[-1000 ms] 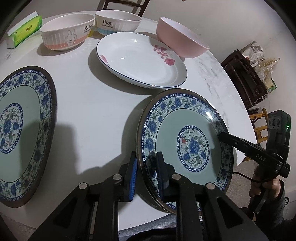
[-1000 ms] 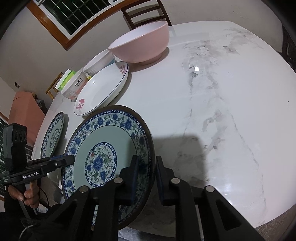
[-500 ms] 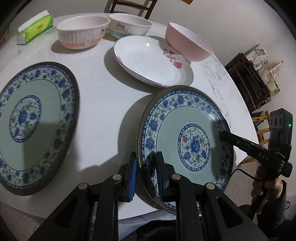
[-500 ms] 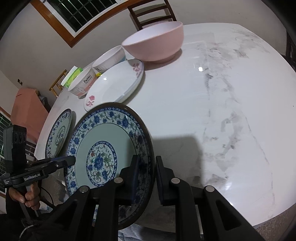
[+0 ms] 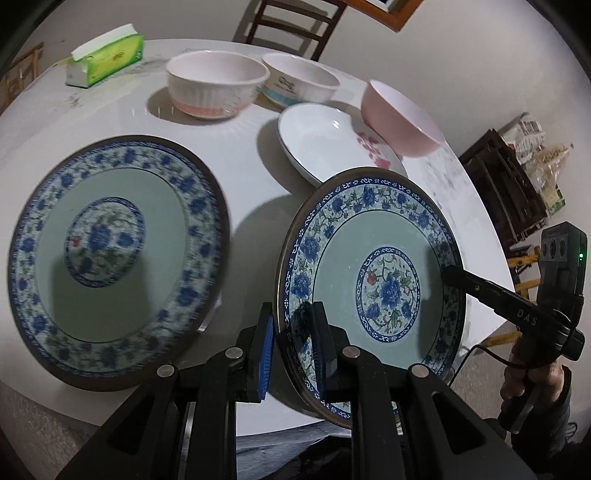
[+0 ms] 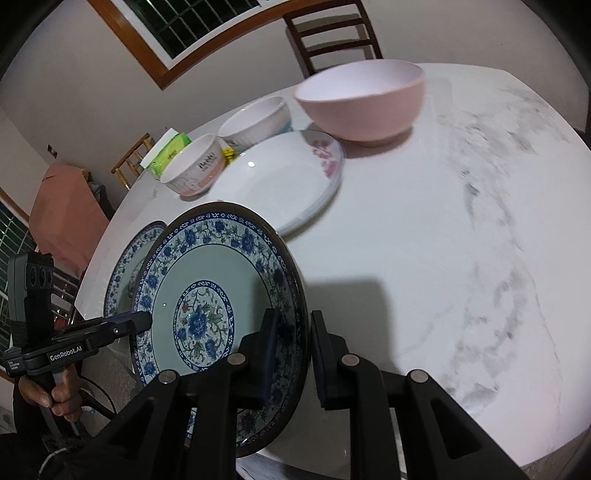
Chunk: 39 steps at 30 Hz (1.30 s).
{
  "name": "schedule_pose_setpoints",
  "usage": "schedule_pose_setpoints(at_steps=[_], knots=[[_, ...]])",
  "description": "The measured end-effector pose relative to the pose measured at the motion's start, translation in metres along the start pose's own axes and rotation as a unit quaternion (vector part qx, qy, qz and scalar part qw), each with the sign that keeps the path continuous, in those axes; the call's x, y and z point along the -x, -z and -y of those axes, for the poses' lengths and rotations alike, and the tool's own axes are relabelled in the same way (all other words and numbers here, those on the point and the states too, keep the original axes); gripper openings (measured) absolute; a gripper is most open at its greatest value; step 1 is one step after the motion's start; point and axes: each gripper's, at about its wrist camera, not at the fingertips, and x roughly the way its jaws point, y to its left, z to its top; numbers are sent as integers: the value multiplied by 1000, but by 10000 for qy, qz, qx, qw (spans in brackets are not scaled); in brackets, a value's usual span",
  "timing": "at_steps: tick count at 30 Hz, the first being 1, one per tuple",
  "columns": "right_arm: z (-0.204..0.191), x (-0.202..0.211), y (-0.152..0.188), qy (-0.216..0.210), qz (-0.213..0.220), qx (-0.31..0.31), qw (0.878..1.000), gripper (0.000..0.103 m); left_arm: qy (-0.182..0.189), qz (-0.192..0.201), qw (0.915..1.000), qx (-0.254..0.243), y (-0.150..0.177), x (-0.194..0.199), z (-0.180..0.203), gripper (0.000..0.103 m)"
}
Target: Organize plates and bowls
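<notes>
A blue floral plate hangs tilted above the near edge of the white marble table. My left gripper is shut on its left rim. My right gripper is shut on the opposite rim of that same plate. A matching blue floral plate lies flat on the table to the left, partly hidden behind the held one in the right wrist view. Further back are a white plate with pink flowers, a pink bowl and two white ribbed bowls.
A green tissue pack lies at the far left of the table. A wooden chair stands behind the table. Dark crates and bags sit on the floor to the right. A hand holds the left gripper's handle.
Both grippers have carried the held plate up and to the left, toward the matching plate on the table. That plate now shows almost whole in the left wrist view.
</notes>
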Motion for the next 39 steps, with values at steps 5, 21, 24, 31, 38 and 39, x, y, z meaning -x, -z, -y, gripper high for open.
schedule_pose_setpoints(at_steps=[5, 21, 24, 31, 38, 39], knots=[[-26, -8, -13, -105, 27, 189, 9998, 18, -97, 196, 9997, 139, -4, 18, -18, 15], [-123, -58, -52, -555, -212, 636, 9962, 18, -708, 844, 9915, 694, -17, 83, -98, 16], [-139, -70, -55, -607, -314, 711, 9951, 18, -794, 899, 9894, 818, -16, 90, -114, 16], [-164, -100, -58, -630, -556, 787, 9934, 18, -953, 915, 9852, 1093, -13, 95, -144, 16], [-174, -119, -60, -588, -702, 818, 9924, 18, -993, 855, 9827, 1305, -11, 89, -165, 17], [-174, -121, -60, -582, -722, 808, 9924, 18, -988, 844, 9827, 1322, -11, 88, -167, 17]])
